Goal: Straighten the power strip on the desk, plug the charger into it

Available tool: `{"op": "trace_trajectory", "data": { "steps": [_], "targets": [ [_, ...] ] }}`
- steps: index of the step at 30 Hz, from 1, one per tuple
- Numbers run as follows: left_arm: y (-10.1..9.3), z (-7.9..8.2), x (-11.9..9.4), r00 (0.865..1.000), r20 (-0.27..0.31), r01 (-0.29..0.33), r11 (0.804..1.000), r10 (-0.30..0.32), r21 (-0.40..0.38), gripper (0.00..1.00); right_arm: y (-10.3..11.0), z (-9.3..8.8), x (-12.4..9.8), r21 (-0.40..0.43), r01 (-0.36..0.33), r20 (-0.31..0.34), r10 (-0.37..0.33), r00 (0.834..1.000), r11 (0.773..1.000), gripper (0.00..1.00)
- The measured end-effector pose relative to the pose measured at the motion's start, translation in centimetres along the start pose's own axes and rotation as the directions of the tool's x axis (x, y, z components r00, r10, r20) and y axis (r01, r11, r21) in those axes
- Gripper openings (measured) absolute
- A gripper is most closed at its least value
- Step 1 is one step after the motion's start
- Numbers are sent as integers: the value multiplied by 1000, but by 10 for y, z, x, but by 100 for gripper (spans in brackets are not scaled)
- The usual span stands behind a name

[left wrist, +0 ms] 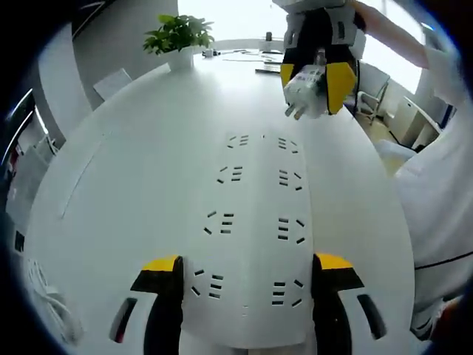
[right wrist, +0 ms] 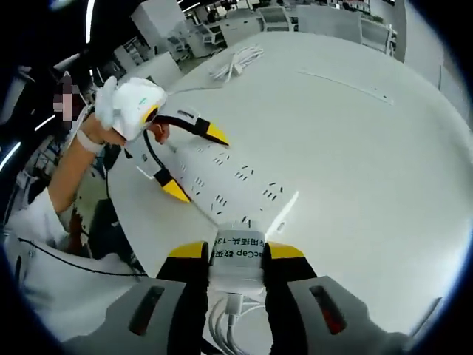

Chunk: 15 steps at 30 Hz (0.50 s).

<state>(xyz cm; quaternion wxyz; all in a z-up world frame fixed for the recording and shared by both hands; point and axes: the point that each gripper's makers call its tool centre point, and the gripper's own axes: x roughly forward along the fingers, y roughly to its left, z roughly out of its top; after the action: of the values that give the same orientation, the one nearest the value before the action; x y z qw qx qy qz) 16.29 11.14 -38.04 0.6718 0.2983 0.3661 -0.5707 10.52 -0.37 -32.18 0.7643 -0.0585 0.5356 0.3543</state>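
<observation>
the long white plastic power strip [left wrist: 255,229] lies flat on the round white desk [left wrist: 133,185], and in the left gripper view its long axis runs from 6 o'clock up toward 12, two rows of sockets along it. the left gripper [left wrist: 247,285] has its yellow-tipped black jaws spread wide, one on each side of the strip's near end; they look to be touching or just beside its edges, so it appears to be steadying the strip rather than squeezing it hard. whether the pads truly press on it i cannot tell.

the right gripper [right wrist: 235,262] is closed on the white boxy plastic charger [right wrist: 236,259], printed label facing the camera and a white cable hanging below it. in the left gripper view that charger [left wrist: 307,92] hangs in the air at about 1 o'clock, prongs pointing down and toward the strip's far end, clear of the surface.

from the right gripper view the strip [right wrist: 222,174] stretches away toward 10 o'clock, its nearest end just beyond the charger at 12. the right hand's tool is the nearer one to the far sockets, so the plug-in would likely call for lowering the prongs squarely over one of them while the left holds the strip in line.

a small green potted plant [left wrist: 177,37] stands at the desk's far edge at 11 o'clock.
</observation>
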Motion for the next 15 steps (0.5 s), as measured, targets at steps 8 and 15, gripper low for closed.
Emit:
{"op": "trace_trajectory", "data": {
  "steps": [8, 15],
  "targets": [
    [-2, 0, -1, 1000, -2, -1, 1000, 1, 0, 71, 3, -5, 11, 129, -19, -50, 26, 998, 991, 28],
    [-6, 0, -2, 1000, -7, -2, 1000, 2, -2, 71, 1, -8, 18, 195, 21, -112, 1, 994, 981, 28]
  ]
}}
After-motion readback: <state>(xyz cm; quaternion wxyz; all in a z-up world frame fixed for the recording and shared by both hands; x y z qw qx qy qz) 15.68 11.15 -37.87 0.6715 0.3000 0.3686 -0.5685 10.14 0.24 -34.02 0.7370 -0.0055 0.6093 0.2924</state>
